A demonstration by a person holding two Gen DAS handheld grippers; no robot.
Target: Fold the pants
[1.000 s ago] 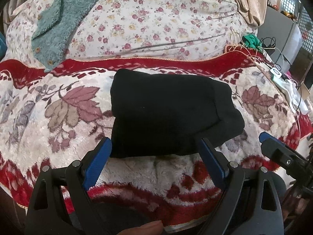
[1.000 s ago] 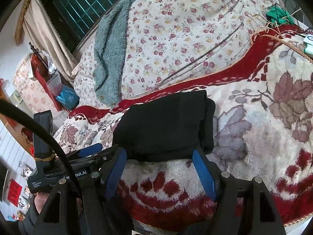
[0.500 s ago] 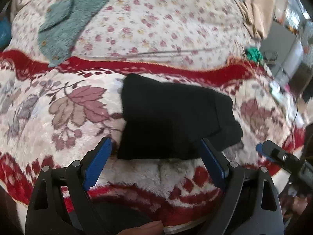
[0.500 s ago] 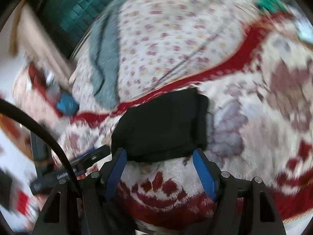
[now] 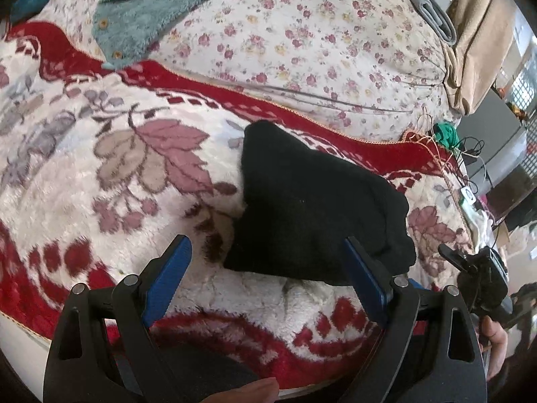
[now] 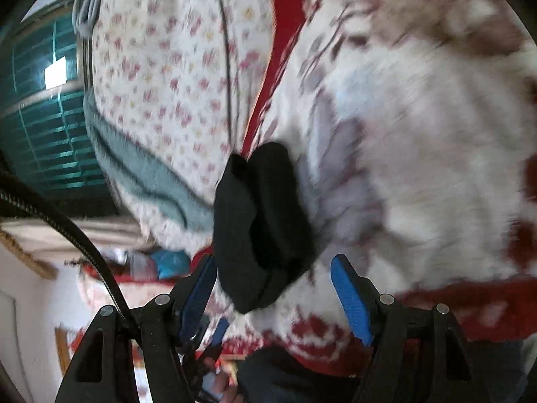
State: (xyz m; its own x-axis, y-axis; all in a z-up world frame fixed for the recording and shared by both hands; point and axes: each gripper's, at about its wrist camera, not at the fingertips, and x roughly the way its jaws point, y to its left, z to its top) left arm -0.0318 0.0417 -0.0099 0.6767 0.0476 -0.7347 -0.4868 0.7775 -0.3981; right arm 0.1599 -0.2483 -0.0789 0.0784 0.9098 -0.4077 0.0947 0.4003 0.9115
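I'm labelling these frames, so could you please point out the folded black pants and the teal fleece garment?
folded black pants (image 5: 315, 208), left wrist view, middle of the top layer.
teal fleece garment (image 5: 147, 10), left wrist view, its fuzzy middle.

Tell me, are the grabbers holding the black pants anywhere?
No. Nothing is held. The left gripper and right gripper both stand open, and the folded black pants lie free on the blanket.

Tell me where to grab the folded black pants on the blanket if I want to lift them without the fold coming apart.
Probably the near edge of the black pants, coming in low from the front with the open left gripper. That edge faces its fingers, and pinching all the stacked layers there should keep the bundle together.
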